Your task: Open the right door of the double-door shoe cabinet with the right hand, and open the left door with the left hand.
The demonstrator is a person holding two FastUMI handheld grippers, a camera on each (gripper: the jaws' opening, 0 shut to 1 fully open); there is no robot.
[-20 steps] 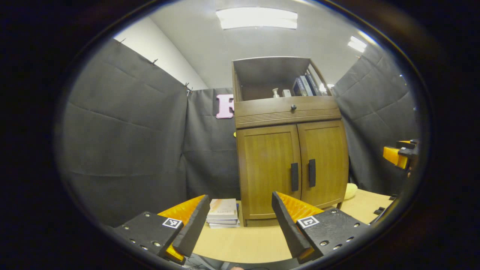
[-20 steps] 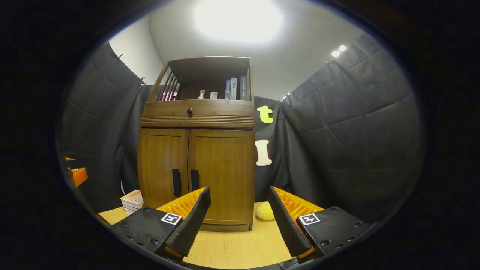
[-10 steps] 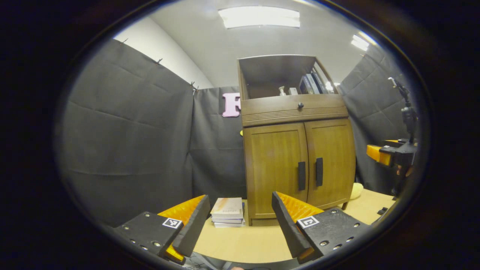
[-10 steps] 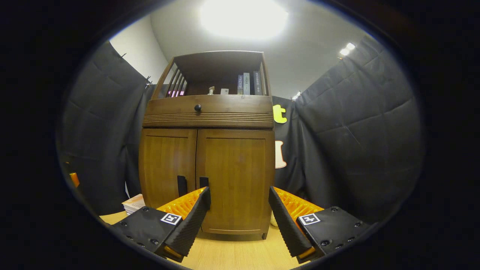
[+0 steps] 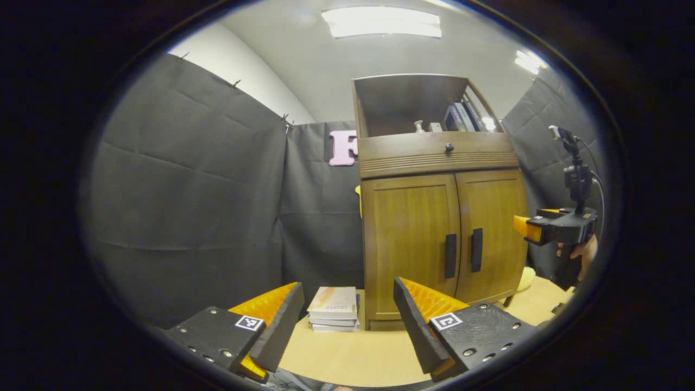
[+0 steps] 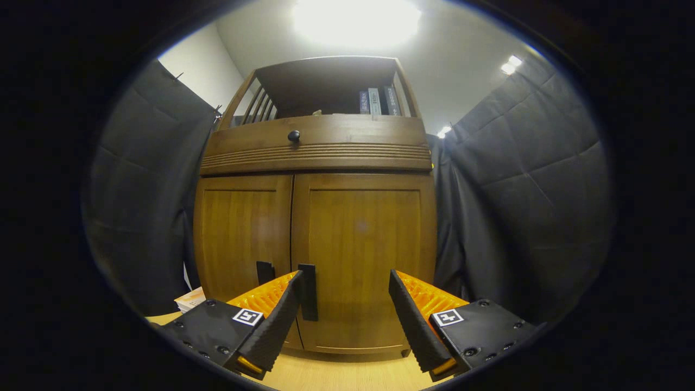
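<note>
The brown wooden shoe cabinet [image 5: 440, 228] stands on the table with both doors closed. In the left gripper view its left door [image 5: 410, 244] and right door [image 5: 491, 233] meet at two dark vertical handles [image 5: 450, 255]. My left gripper [image 5: 347, 287] hangs open and empty, well short of the cabinet. My right gripper [image 5: 551, 228], held by a hand [image 5: 583, 251], hovers in front of the right door. In the right gripper view the right door [image 6: 364, 250] is close. My right gripper [image 6: 346, 278] is open, with the right door's handle [image 6: 309, 292] just beside its left fingertip.
A stack of books [image 5: 333, 308] lies on the light wooden table [image 5: 347, 353] left of the cabinet. A yellow soft object [image 5: 525, 278] sits by the cabinet's right foot. Above the doors are a drawer with a round knob [image 6: 294, 136] and a shelf with books [image 5: 461, 117].
My right gripper has moved closer to the cabinet, so the right door now looms larger in its view. It has come further into the left gripper view. Both doors stay closed.
</note>
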